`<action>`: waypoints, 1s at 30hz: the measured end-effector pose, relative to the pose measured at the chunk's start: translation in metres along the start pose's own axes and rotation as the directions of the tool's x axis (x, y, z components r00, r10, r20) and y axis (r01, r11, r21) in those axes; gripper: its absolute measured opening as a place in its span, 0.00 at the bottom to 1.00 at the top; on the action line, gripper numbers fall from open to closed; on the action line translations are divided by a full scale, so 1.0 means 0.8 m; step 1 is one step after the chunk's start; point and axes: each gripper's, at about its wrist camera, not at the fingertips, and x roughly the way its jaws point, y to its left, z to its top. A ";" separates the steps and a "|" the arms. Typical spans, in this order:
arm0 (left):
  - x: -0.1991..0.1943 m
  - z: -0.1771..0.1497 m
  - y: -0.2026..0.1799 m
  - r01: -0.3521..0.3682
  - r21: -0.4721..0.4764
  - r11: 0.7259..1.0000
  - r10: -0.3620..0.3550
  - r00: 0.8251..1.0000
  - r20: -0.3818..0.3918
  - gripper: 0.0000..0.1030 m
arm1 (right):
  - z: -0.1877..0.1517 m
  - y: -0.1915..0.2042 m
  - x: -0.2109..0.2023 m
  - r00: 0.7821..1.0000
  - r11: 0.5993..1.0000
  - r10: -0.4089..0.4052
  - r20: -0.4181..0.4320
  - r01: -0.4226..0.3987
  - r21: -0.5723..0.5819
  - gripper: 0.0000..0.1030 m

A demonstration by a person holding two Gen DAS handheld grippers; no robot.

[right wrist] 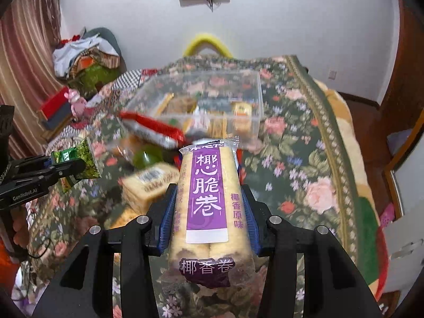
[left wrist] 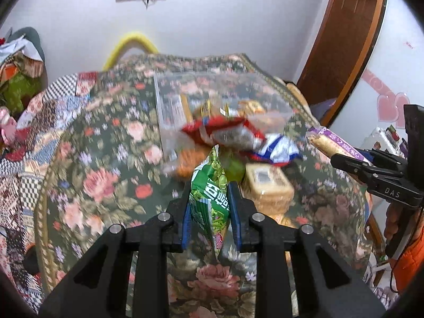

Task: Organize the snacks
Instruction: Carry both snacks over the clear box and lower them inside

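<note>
We hold a snack in each gripper above the floral blanket [left wrist: 100, 143] that covers the bed. Our left gripper [left wrist: 210, 201] is clamped on a green snack packet [left wrist: 209, 198], its blue pads pressing both sides of the wrapper, which stands on edge between them. Our right gripper [right wrist: 210, 204] is clamped on a purple-labelled coconut roll pack [right wrist: 209, 198], a clear sleeve with pale rolls inside and a purple band down the middle; the pack lies lengthwise along the fingers, its far end sticking out past the tips.

Each camera shows the other gripper from the side. From the left wrist we see the right gripper [left wrist: 344, 159] at the right edge, with the end of the coconut roll pack [left wrist: 331, 140] jutting from its black jaws. From the right wrist we see the left gripper [right wrist: 63, 169] at the left edge, the green packet [right wrist: 79, 161] poking out of it.

Beyond both grippers sits a clear plastic box [right wrist: 254, 98] with several snacks already inside. The right wrist view looks down into it; the left wrist view shows it blurred. In front of the box lie loose snacks: a red packet [left wrist: 220, 132], a red, white and blue packet [left wrist: 278, 151] and a pale cracker pack [left wrist: 267, 185].

The left view alone shows a brown door [left wrist: 341, 42]; the right view alone shows a striped curtain [right wrist: 23, 61].
</note>
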 end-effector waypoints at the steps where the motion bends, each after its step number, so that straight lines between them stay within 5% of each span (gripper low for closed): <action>1: -0.003 0.003 -0.001 -0.003 0.001 1.000 0.003 1.000 0.010 0.24 | 0.004 0.000 -0.002 1.000 1.000 0.000 0.011 0.000 0.000 0.41; 13: -0.009 0.075 -0.009 -0.004 0.013 1.000 0.003 0.993 0.121 0.24 | 0.056 0.011 -0.011 0.993 1.000 0.000 0.122 0.002 -0.019 0.41; 30: 0.087 0.149 0.021 -0.014 -0.018 1.000 0.015 0.998 0.057 0.24 | 0.125 -0.006 0.057 0.991 1.000 0.003 0.131 -0.004 0.005 0.41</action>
